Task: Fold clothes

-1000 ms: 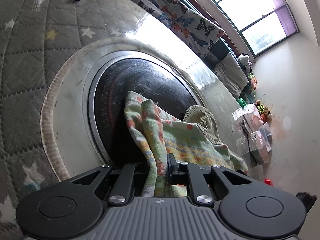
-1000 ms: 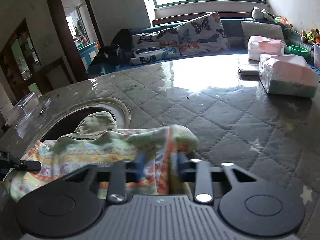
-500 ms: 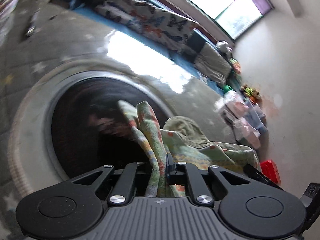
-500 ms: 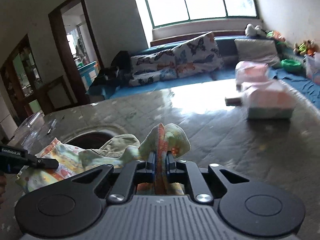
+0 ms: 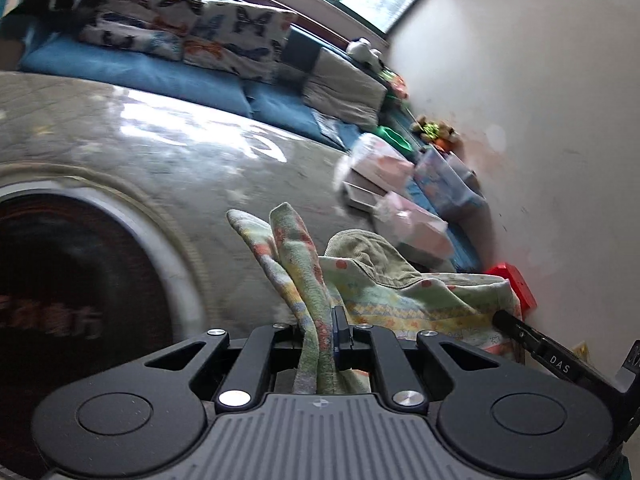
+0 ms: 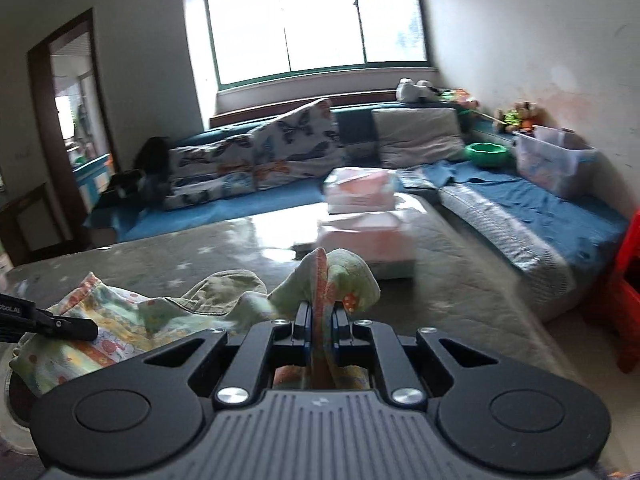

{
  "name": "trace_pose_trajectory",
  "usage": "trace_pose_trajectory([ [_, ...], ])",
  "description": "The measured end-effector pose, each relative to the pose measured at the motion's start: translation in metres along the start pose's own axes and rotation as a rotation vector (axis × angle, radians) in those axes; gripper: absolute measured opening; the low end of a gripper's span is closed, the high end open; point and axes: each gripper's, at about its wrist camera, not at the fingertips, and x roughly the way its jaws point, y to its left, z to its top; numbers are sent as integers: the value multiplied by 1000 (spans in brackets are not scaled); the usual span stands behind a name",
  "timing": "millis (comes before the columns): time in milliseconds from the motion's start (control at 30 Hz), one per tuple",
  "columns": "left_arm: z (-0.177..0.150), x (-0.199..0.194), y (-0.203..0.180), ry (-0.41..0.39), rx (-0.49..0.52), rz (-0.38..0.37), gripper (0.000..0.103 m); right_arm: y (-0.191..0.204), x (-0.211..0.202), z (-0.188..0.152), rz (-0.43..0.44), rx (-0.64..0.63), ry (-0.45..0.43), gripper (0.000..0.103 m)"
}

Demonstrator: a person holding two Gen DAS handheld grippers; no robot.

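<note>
here we hold the patterned garment (image 5: 404, 300) slung between us above the desk (image 5: 168, 148): left tongs (image 5: 320, 332) pinch one bunched corner, right tongs (image 6: 320, 320) pinch the other, so its long axis runs straight from tongs to tongs, each equally near.

Pastel patterned garment (image 5: 400, 300), seemingly bunched, hangs above table.

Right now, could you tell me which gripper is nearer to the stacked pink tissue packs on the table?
Right. The right gripper, shut on the patterned cloth, faces the tissue packs just ahead; the left gripper holds the cloth's far end, beside the dark round inset.
</note>
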Motion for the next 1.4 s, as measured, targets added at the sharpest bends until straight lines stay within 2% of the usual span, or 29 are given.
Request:
trace_pose_trajectory([
  [133, -4, 25, -15, 39, 25, -3, 10, -18, 10, -12, -46, 21, 37, 9],
  [300, -12, 44, -15, 97, 43, 24, 13, -32, 28, -32, -112, 34, 102, 13],
  [400, -17, 43, -6, 106, 55, 72, 21, -39, 32, -37, -149, 49, 107, 17],
  [467, -16, 39, 2, 94, 51, 100, 34, -43, 32, -36, -168, 57, 97, 17],
  [500, -15, 36, 6, 83, 49, 115, 36, -44, 32, -34, -172, 57, 88, 18],
  [567, -12, 28, 13, 57, 43, 137, 41, -44, 30, -30, -146, 61, 78, 18],
  [700, -4, 18, 14, 16, 43, 134, 41, -34, 38, -27, -57, 64, 87, 25],
  [1000, -5, 37, -17, 41, 94, 20, 39, 5, 75, -31, 49, 21, 120, 21],
  [1200, -5, 60, -31, 56, 101, -47, 38, 3, 89, -37, 42, 36, 136, 21],
  [1400, -2, 87, -33, 73, 87, -49, 38, -18, 76, -39, 35, 101, 123, 23],
])
